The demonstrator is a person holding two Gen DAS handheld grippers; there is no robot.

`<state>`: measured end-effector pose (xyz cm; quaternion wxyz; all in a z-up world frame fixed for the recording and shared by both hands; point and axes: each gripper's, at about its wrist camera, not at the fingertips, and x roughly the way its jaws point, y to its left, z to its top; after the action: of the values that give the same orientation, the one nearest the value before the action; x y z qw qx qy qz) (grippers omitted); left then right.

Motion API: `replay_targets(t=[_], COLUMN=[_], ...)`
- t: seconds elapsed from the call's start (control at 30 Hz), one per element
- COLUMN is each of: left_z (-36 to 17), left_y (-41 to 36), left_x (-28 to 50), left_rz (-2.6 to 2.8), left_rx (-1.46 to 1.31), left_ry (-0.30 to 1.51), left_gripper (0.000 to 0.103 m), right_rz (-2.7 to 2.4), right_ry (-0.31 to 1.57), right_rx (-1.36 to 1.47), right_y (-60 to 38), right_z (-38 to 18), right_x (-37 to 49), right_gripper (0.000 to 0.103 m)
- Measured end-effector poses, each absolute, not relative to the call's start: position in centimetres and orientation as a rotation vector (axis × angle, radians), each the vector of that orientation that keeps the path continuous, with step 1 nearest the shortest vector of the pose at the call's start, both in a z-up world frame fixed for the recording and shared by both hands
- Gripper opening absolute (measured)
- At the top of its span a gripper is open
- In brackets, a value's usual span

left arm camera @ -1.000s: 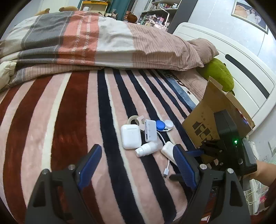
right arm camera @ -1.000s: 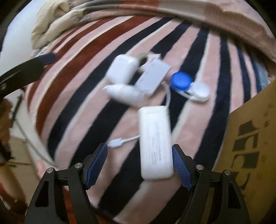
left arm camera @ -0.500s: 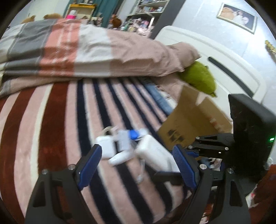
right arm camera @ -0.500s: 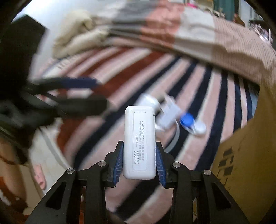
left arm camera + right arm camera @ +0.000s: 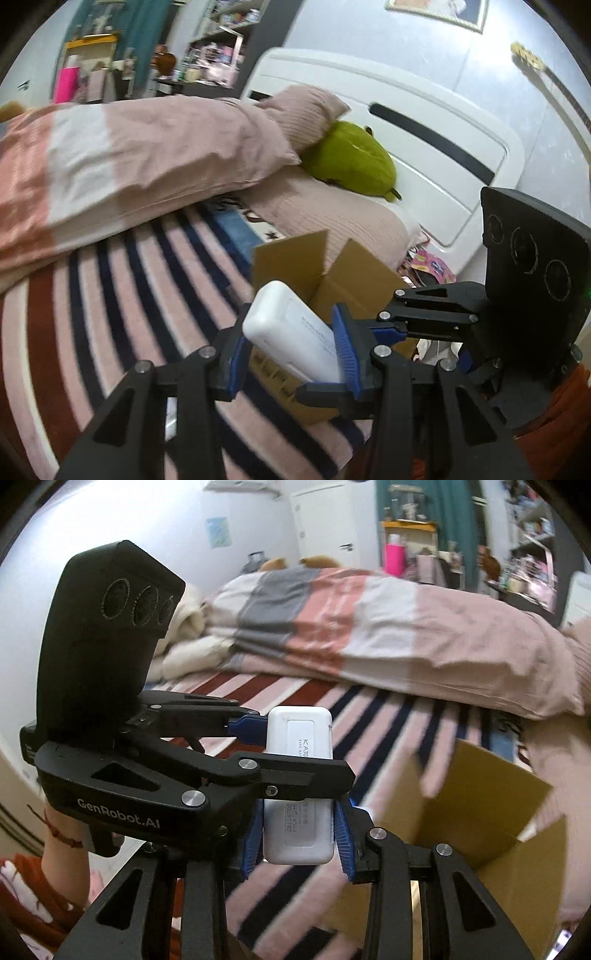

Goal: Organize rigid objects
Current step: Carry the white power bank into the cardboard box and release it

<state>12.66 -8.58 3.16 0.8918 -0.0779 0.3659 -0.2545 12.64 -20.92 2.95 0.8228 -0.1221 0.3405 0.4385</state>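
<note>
A white power bank [image 5: 299, 782] is held in the air above the striped blanket. My right gripper [image 5: 298, 836] is shut on its near end. My left gripper [image 5: 291, 349] comes in from the left across it and its blue pads close on the far part of the same power bank [image 5: 291, 332]. An open cardboard box [image 5: 476, 819] stands on the bed just right of and below the power bank; it also shows in the left wrist view [image 5: 332, 273], right behind the held power bank.
A folded striped quilt [image 5: 351, 627] and a pink pillow [image 5: 303, 118] lie at the back of the bed. A green plush toy [image 5: 351, 162] rests by the white headboard [image 5: 424, 147]. The striped blanket [image 5: 92, 295] covers the bed.
My right gripper closed on the power bank, lifted it off the blanket and carried it toward the box. My left gripper swung right and closed on it too.
</note>
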Motion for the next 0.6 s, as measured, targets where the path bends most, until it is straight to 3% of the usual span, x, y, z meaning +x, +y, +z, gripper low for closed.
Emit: replay_targets(t=[0.37, 0.5, 0.6], left_z=[0.5, 0.3, 0.9], left_y=[-16.0, -16.3, -15.6], left_x=[18.7, 18.5, 17.8], left_rz=[-0.517, -0.495, -0.485], left_rx=[-0.047, -0.027, -0.035], left_ry=[0.983, 0.991, 0.965], left_gripper=[0.04, 0.062, 0.071], right_rz=[0.794, 0.731, 0.725], right_ry=[0.884, 0.883, 0.889], right_rx=[-0.228, -0.286, -0.279], right_y=[-27.2, -27.5, -27.8], right_z=[0.8, 0.2, 0.0], right_x=[18.0, 18.3, 18.2], right_gripper=[0.031, 0.032, 0.048])
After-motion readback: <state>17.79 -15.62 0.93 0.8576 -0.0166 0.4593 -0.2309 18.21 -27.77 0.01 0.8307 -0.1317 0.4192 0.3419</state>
